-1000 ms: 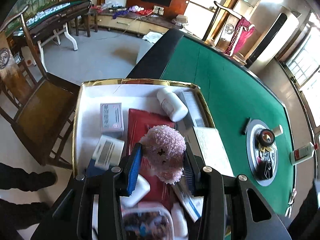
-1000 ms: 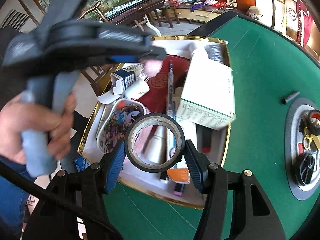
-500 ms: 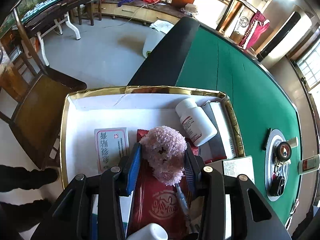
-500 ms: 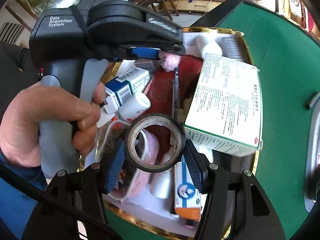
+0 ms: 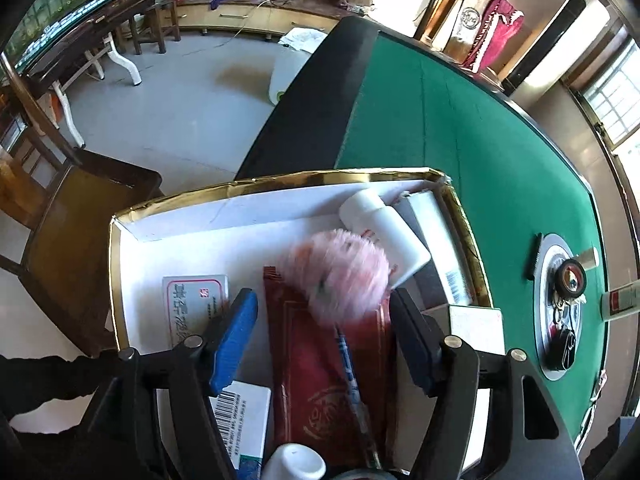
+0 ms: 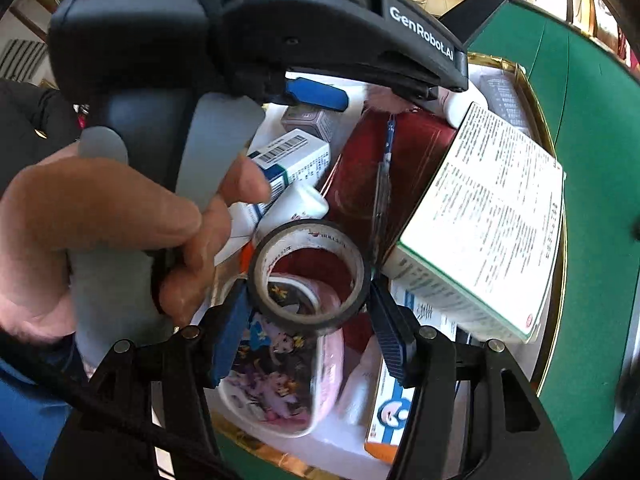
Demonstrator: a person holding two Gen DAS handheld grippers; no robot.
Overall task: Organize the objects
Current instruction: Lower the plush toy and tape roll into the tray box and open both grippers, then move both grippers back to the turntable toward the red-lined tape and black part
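A gold-rimmed white box (image 5: 280,182) on the green table holds many items. My left gripper (image 5: 322,316) is open above it. A fluffy pink pompom (image 5: 340,276), blurred, is between and just beyond its fingers, over a red packet (image 5: 316,360) and a blue pen (image 5: 352,368). My right gripper (image 6: 308,312) is shut on a roll of black tape (image 6: 308,276), held above the box's near end. The left gripper body (image 6: 240,40) and the hand fill the upper left of the right wrist view.
In the box: a white bottle (image 5: 384,232), medicine cartons (image 5: 196,304), a large white carton (image 6: 480,248), a cartoon-printed case (image 6: 272,376). A round tray (image 5: 564,304) with tape and keys sits on the table at right. A wooden chair (image 5: 68,216) stands left.
The left gripper has opened and let go of the pink pompom, which is dropping into the box. The right gripper has moved further in over the box with the tape.
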